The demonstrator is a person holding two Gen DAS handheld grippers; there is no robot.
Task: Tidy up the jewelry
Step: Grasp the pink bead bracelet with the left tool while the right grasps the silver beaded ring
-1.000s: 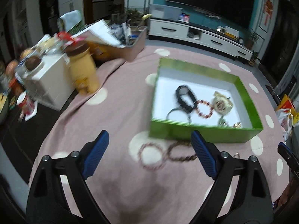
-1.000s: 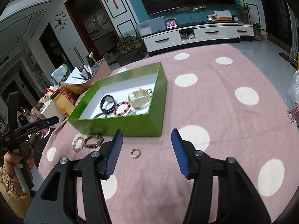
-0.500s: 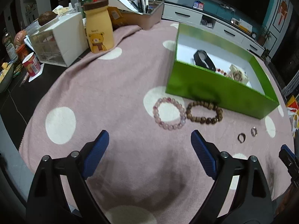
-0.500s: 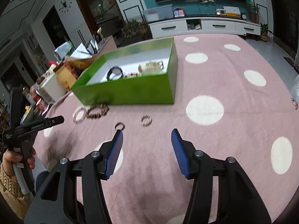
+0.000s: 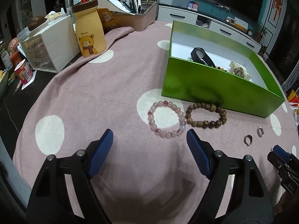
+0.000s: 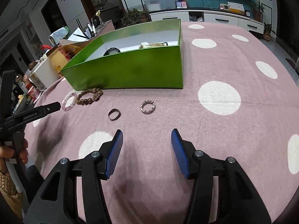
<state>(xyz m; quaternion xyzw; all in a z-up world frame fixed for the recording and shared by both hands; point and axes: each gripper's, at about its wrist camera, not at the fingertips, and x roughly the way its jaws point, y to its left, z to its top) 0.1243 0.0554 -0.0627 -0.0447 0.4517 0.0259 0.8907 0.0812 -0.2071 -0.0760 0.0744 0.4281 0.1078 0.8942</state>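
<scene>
landmark is the green box (image 5: 214, 85) on the pink dotted cloth (image 5: 104, 100). inside the box, on its white floor: a black band (image 5: 200, 55), a cream watch (image 5: 239, 71) and a bit of red bead string (image 5: 220, 68) between them (mostly hidden by the near wall). just outside the box's near wall, on the cloth: a pink bead bracelet (image 5: 166, 119) and a brown wooden bead bracelet (image 5: 206, 115), side by side and touching, the brown one almost against the wall. further along that same wall, toward the box's right corner, a plain dark ring (image 6: 114, 114) and a sparkly ring (image 6: 148, 107) lie apart from each other and clear of the box.

left gripper (image 5: 149, 145) hovers over the cloth just short of the pink bracelet, jaws spread wide but closing in, nothing between them. right gripper (image 6: 147, 145) hangs over the cloth in front of the two rings, jaws parted about halfway, empty, pads touching nothing.

beyond the box's left end: a yellow bear bottle (image 5: 89, 29), a white drawer unit (image 5: 50, 44), a tray of pens (image 5: 138, 13). a hand (image 6: 11, 153) grips the left tool's handle.
</scene>
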